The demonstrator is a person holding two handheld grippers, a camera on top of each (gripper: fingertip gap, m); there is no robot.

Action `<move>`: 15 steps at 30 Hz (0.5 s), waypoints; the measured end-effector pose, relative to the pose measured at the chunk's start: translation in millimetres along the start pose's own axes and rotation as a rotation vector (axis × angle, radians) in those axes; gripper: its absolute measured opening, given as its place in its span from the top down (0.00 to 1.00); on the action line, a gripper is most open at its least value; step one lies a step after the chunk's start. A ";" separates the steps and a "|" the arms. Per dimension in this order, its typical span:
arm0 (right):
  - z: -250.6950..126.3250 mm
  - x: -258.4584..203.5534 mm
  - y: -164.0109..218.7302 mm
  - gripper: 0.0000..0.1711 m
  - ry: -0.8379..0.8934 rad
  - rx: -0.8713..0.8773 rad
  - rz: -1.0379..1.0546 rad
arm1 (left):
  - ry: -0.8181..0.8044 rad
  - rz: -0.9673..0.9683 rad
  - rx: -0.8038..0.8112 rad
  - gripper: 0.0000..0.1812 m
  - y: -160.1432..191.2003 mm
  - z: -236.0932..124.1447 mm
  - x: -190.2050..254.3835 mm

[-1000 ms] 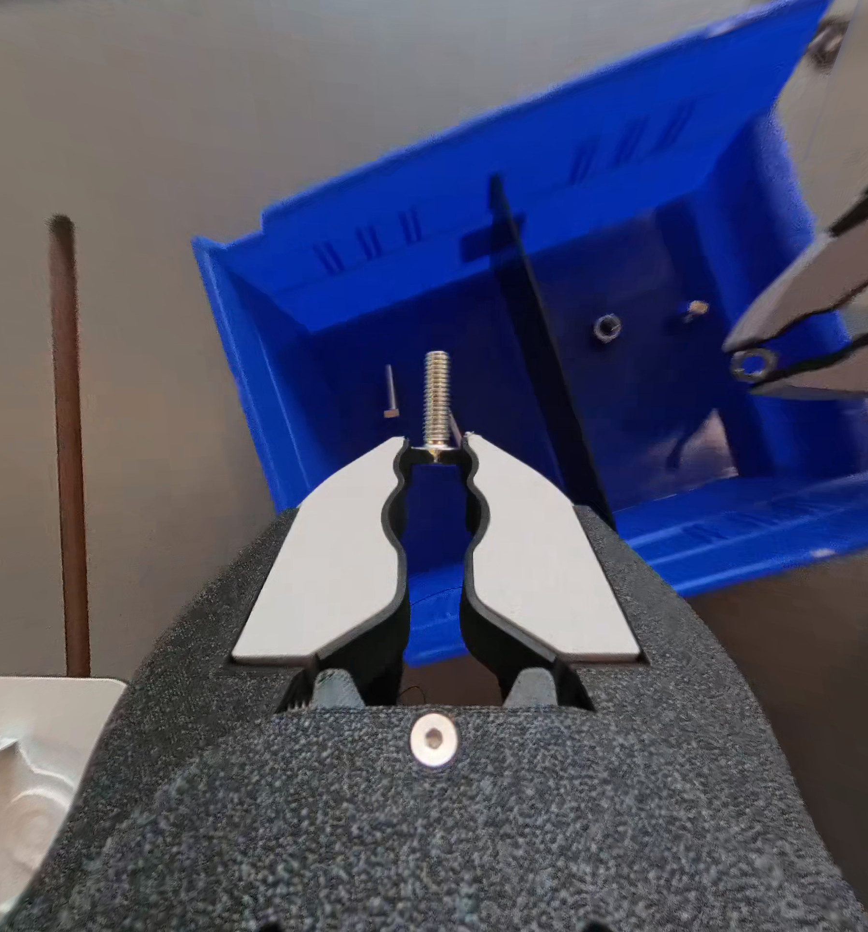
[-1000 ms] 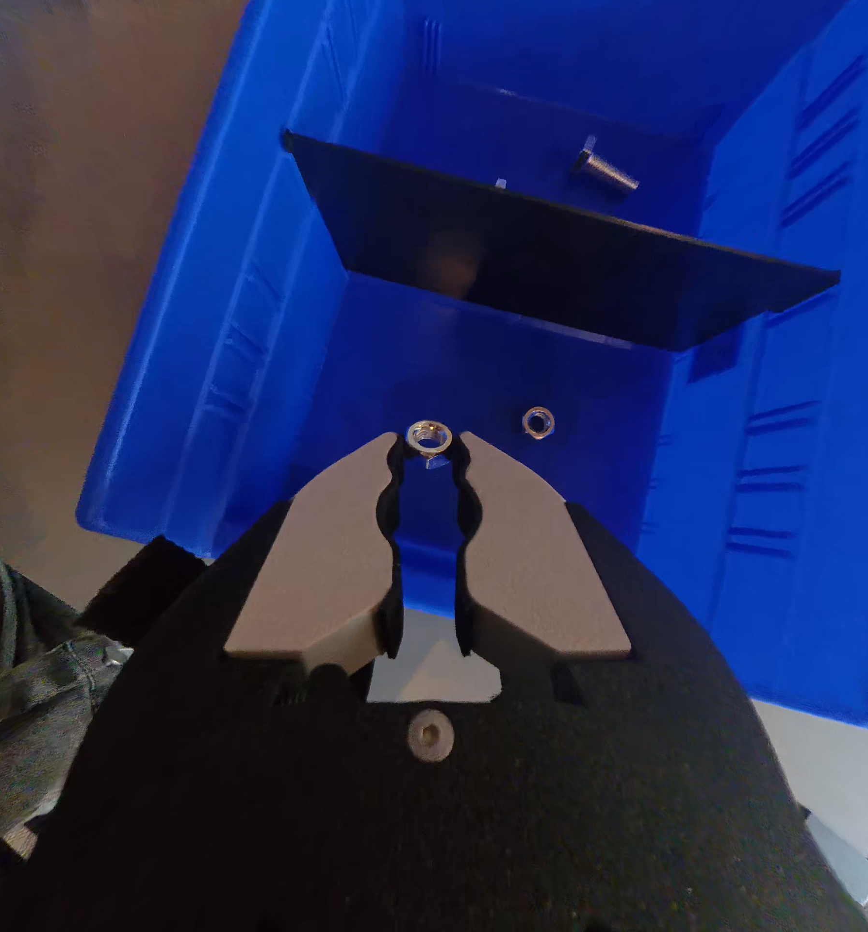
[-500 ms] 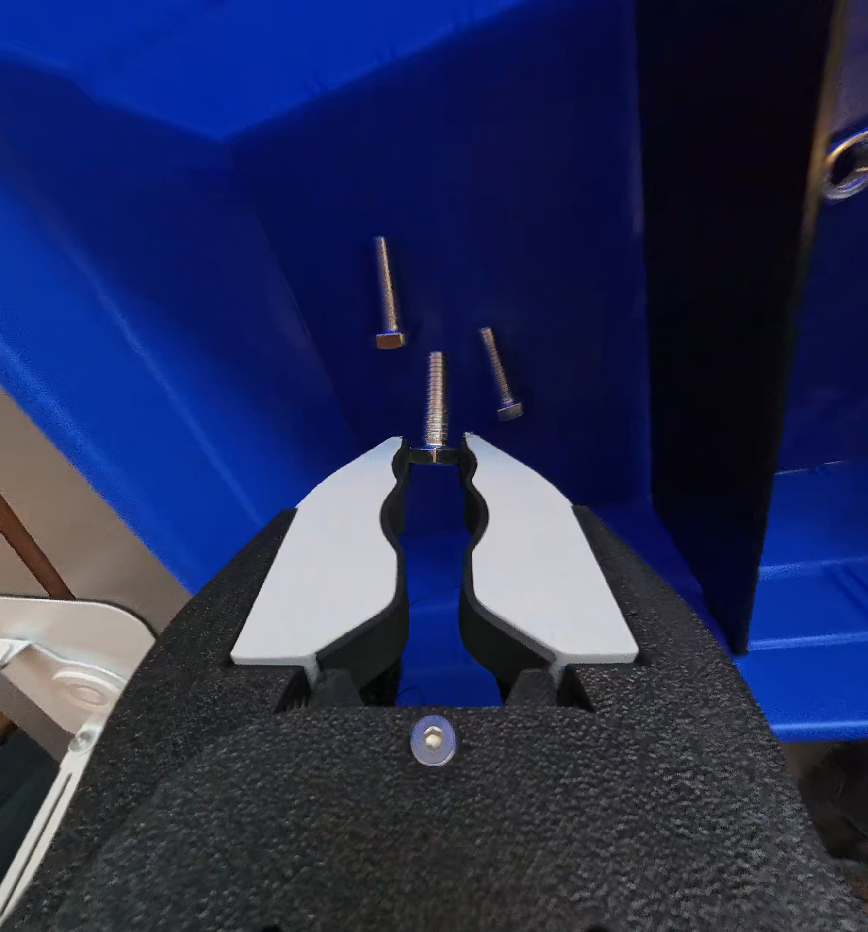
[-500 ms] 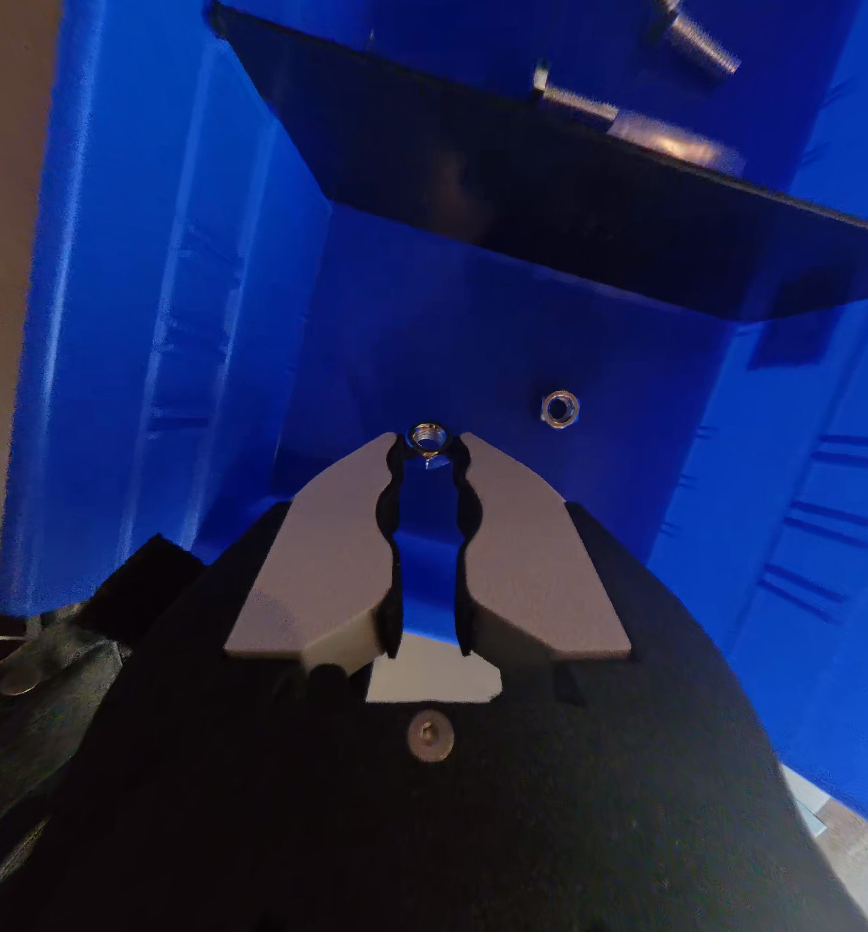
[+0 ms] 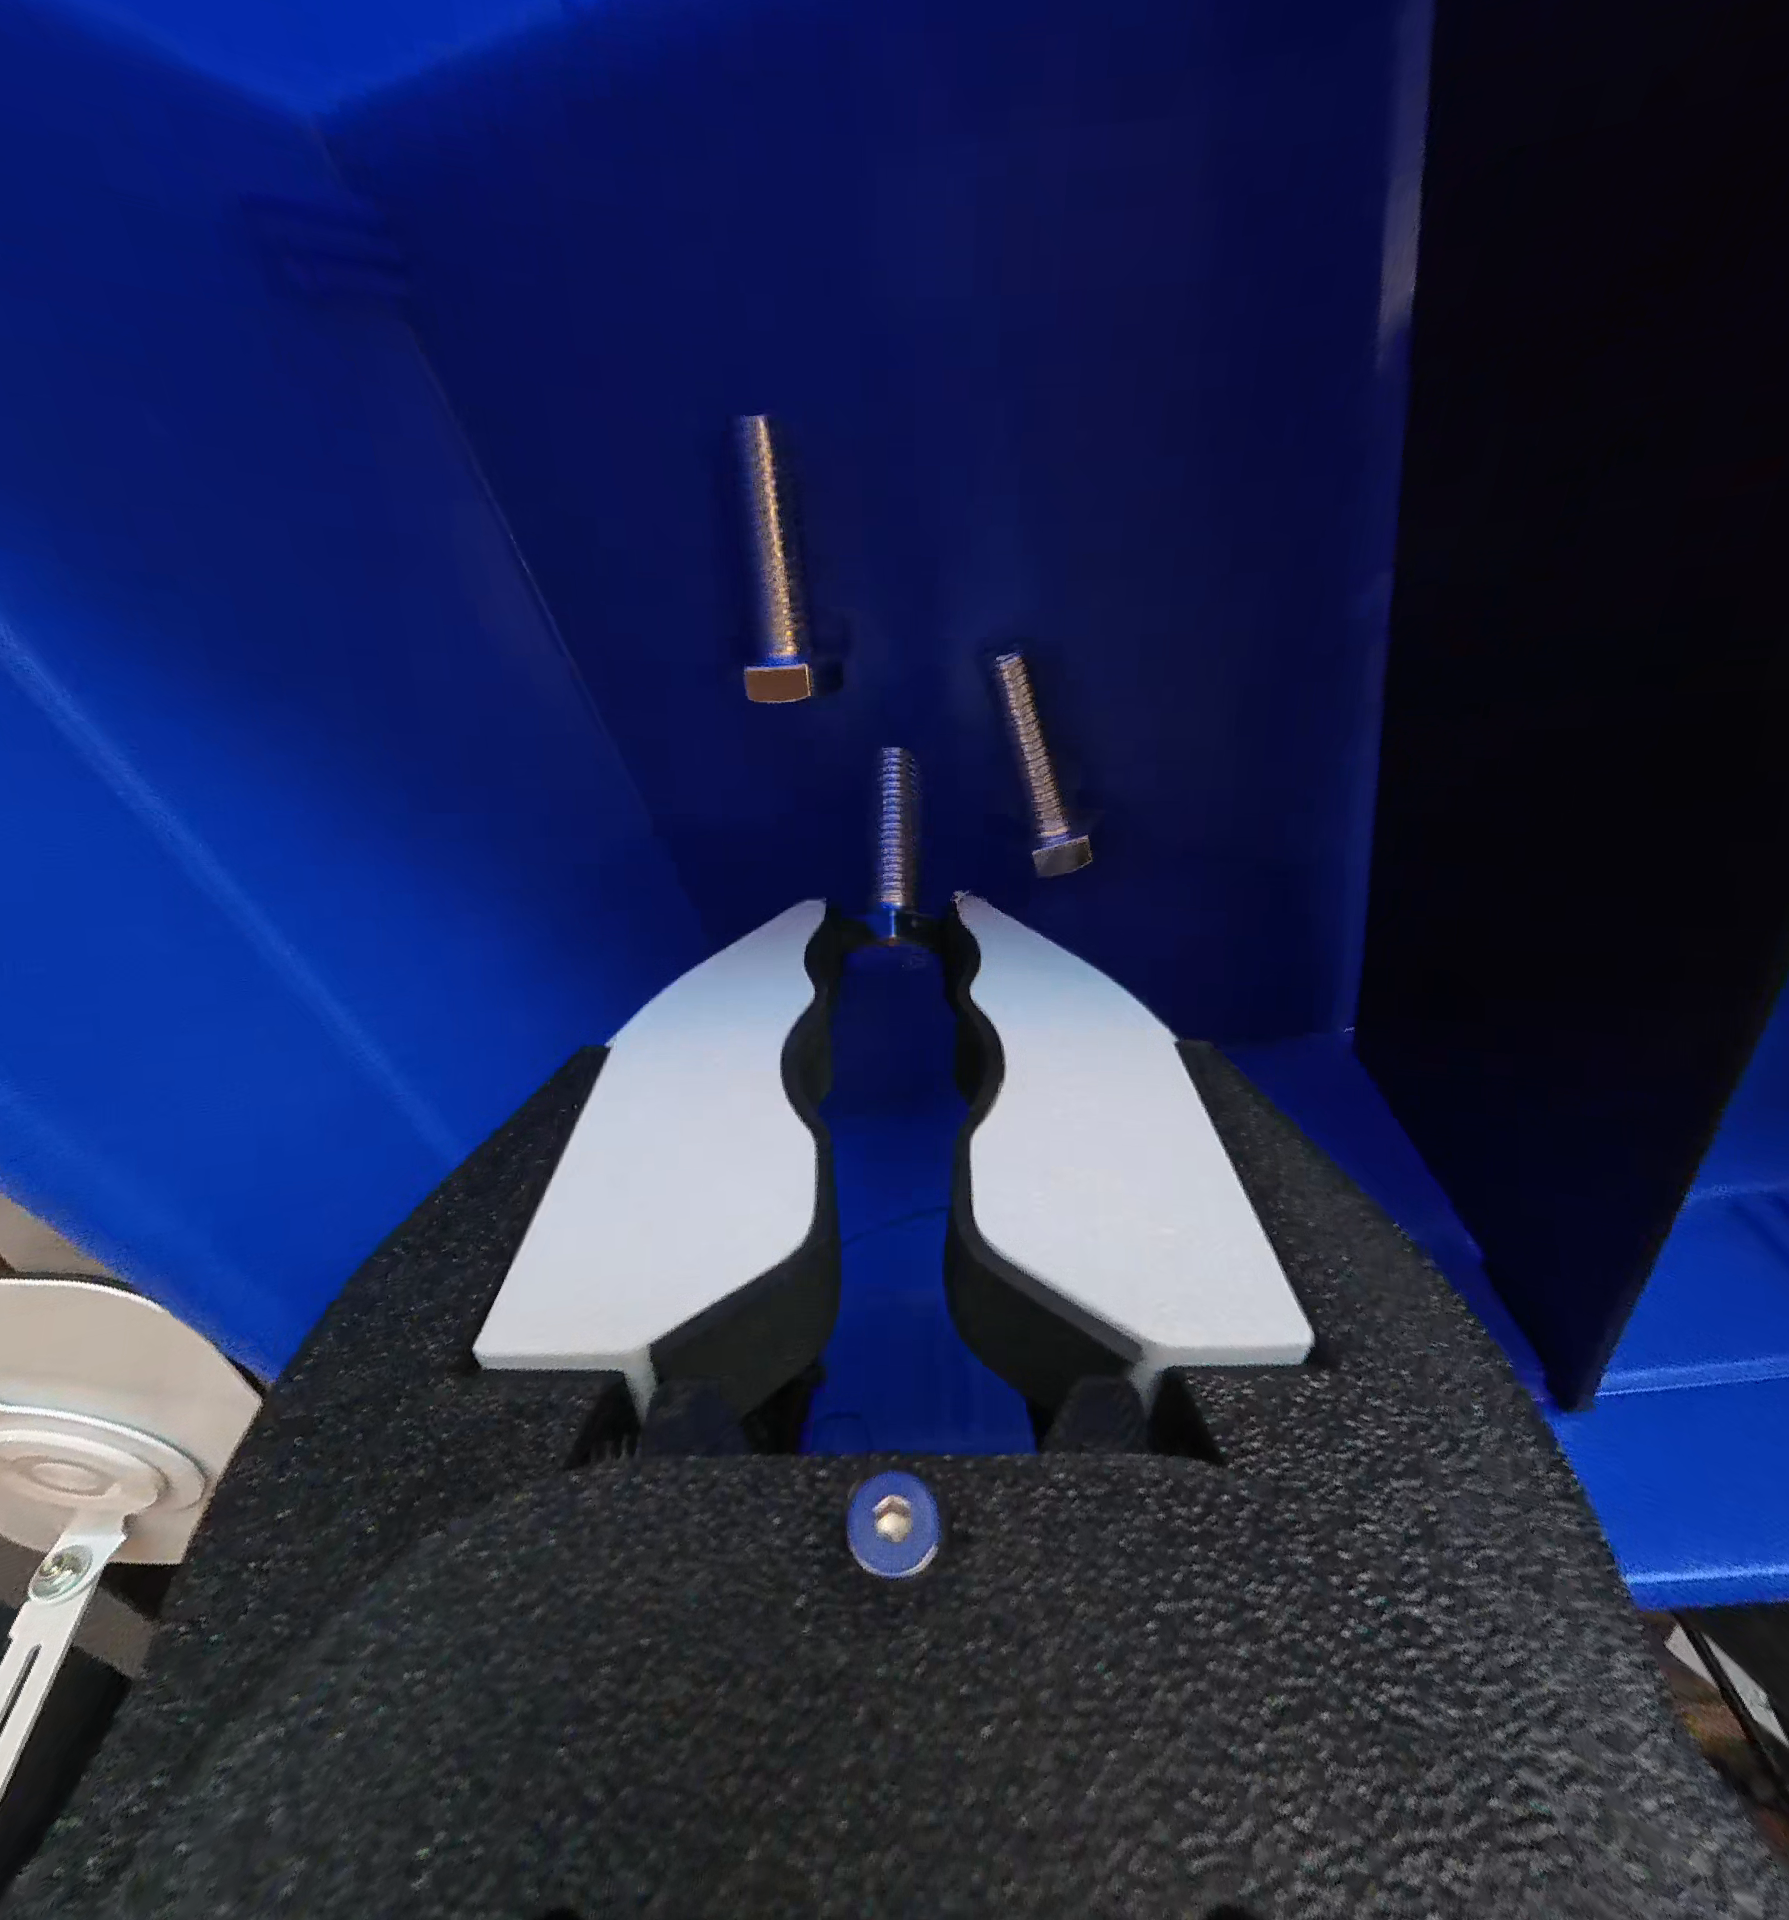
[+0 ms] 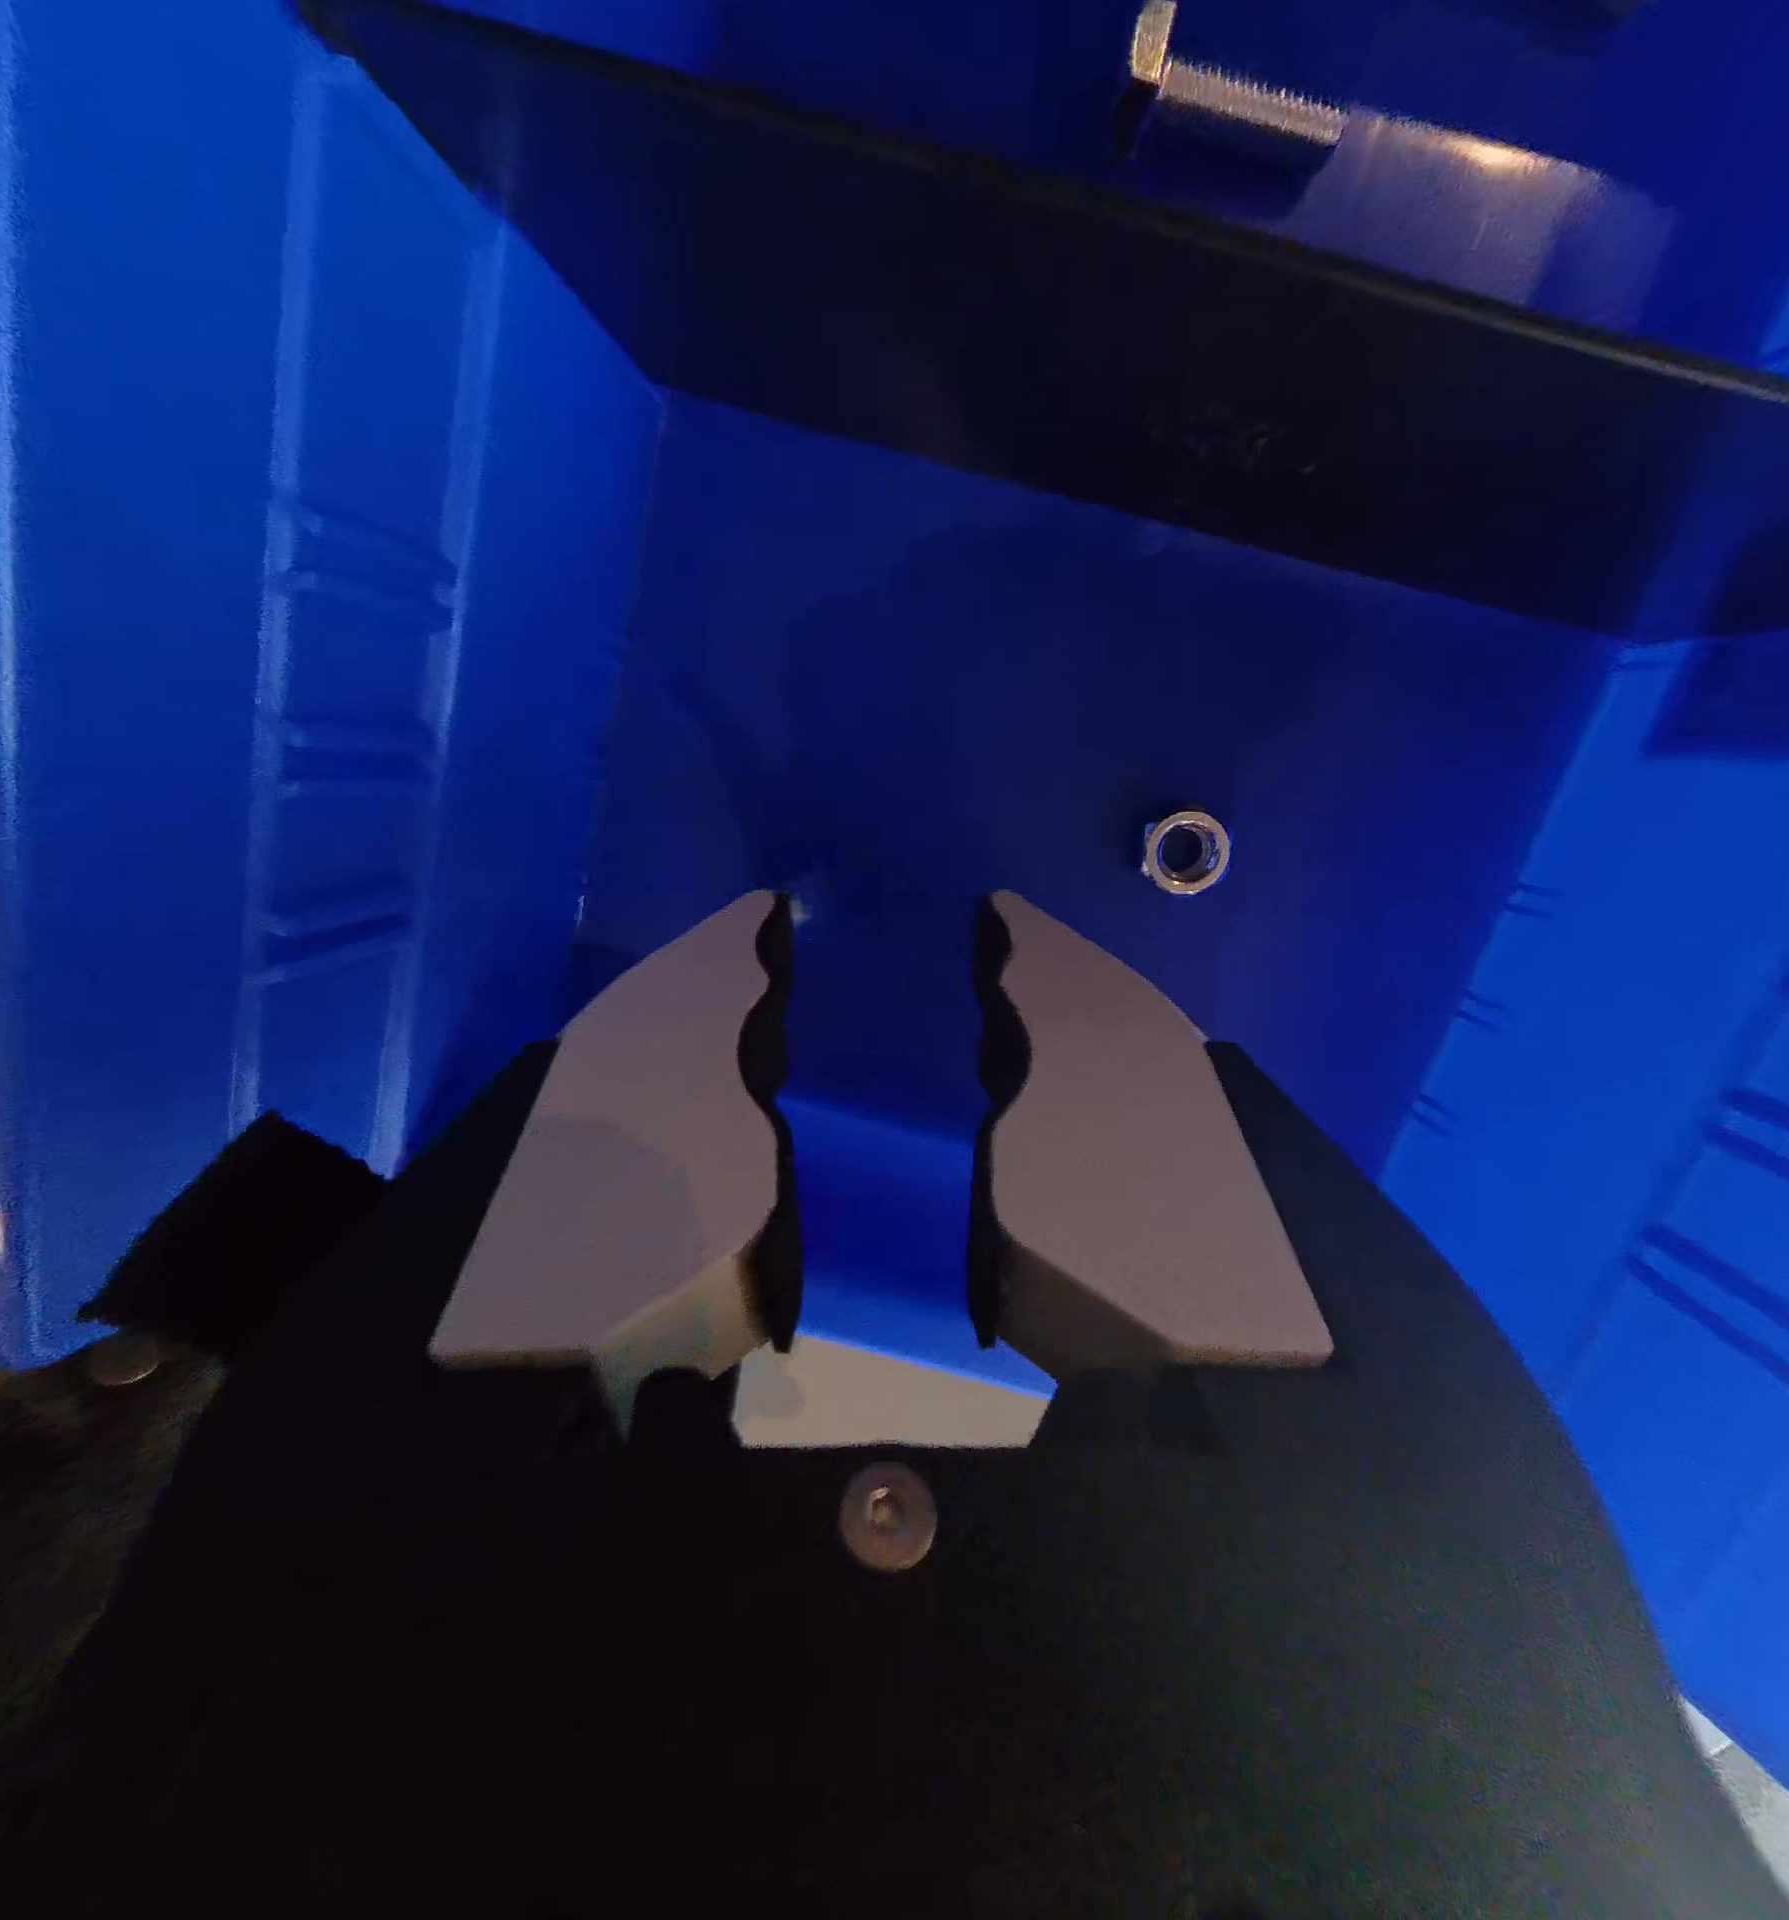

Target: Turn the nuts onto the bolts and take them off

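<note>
Bolt (image 5: 895,831) pinched by its head in left hand-held gripper (image 5: 892,920); right hand-held gripper (image 6: 885,902) released beside a nut (image 6: 1187,852).

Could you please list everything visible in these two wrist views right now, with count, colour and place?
blue bin: one, blue, fills both views
black divider: one, black, upright across the bin, splitting it in two
loose bolts: two, silver, lying on the bin floor in the left gripper's compartment
held bolt: one, silver, head pinched in the left gripper
nut: one, silver, on the bin floor right of the right gripper
white metal bracket: one, white, outside the bin, lower left
left gripper: shut on the held bolt
right gripper: open, nothing between its fingers
</note>
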State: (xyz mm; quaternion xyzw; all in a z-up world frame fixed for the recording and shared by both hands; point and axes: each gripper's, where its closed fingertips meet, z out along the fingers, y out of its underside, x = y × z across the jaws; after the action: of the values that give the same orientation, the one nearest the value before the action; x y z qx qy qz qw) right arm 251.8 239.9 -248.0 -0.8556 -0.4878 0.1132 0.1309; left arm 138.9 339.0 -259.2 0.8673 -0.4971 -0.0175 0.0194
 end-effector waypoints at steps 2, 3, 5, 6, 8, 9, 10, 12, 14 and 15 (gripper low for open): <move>-0.3 -0.3 0.1 0.76 -0.003 0.005 0.014 | -0.003 0.006 0.014 0.89 -1.0 -0.7 -0.4; -1.1 -0.9 -0.4 0.74 -0.004 0.013 0.019 | 0.005 0.008 0.027 0.89 -1.9 -1.9 0.9; -3.7 -0.1 -1.7 0.70 0.005 0.037 0.029 | 0.013 0.005 0.057 0.86 -4.8 -6.4 1.1; -5.8 1.2 -2.4 0.68 0.014 0.050 0.037 | 0.020 0.004 0.067 0.84 -5.2 -9.0 1.8; -10.9 2.8 -4.4 0.67 0.024 0.084 0.047 | 0.033 -0.002 0.078 0.79 -5.2 -13.8 3.7; -14.2 3.4 -5.9 0.67 0.029 0.106 0.051 | 0.044 0.001 0.088 0.79 -5.6 -16.7 5.4; -18.0 4.4 -7.6 0.67 0.037 0.130 0.056 | 0.051 0.005 0.108 0.79 -6.1 -21.8 5.8; -27.6 7.6 -10.9 0.68 0.061 0.183 0.068 | 0.074 0.003 0.177 0.79 -10.6 -33.4 9.2; -39.4 10.6 -16.5 0.69 0.092 0.254 0.073 | 0.096 -0.002 0.279 0.79 -17.6 -49.3 11.7; -46.7 11.0 -20.2 0.70 0.103 0.300 0.071 | 0.100 -0.005 0.346 0.79 -21.7 -59.6 12.5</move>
State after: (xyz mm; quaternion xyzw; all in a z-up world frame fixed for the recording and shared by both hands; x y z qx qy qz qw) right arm 256.1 254.0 -198.0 -0.8479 -0.4275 0.1450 0.2780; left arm 166.9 340.1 -201.0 0.8587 -0.4890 0.1115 -0.1053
